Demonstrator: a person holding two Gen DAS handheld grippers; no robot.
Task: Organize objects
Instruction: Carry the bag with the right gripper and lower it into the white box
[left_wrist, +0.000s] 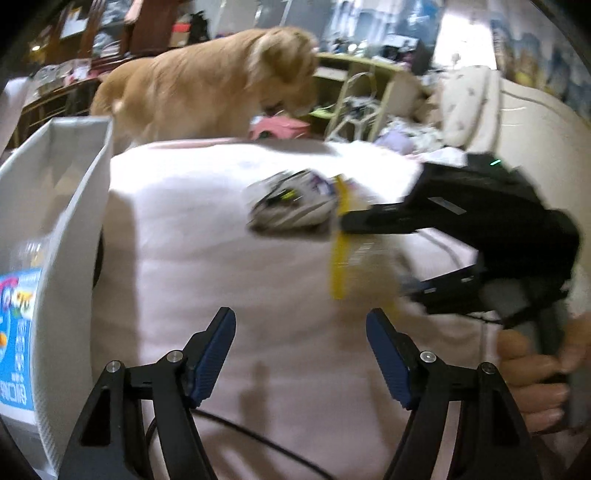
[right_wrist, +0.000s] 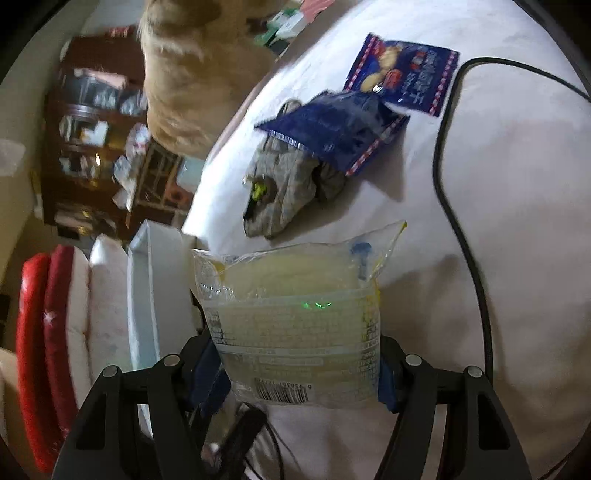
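My right gripper (right_wrist: 301, 373) is shut on a clear plastic packet of pale yellow noodles (right_wrist: 295, 317) and holds it above the white-covered bed (right_wrist: 498, 221). The left wrist view shows the same packet (left_wrist: 354, 251), yellow-edged, between that gripper's black fingers (left_wrist: 373, 221). My left gripper (left_wrist: 301, 332) is open and empty, low over the sheet. A white storage box (left_wrist: 70, 206) stands at the left; its wall (right_wrist: 144, 295) lies just left of the packet. A crumpled grey cloth (right_wrist: 284, 192), a dark blue snack bag (right_wrist: 332, 129) and a second printed bag (right_wrist: 402, 74) lie on the bed.
A golden dog (left_wrist: 207, 81) stands just past the bed's far edge. The white box holds a blue-labelled package (left_wrist: 16, 332). A black cable (right_wrist: 447, 192) runs across the sheet. Red-and-white cushions (right_wrist: 40, 350) and cluttered shelves (right_wrist: 96, 140) lie to the left.
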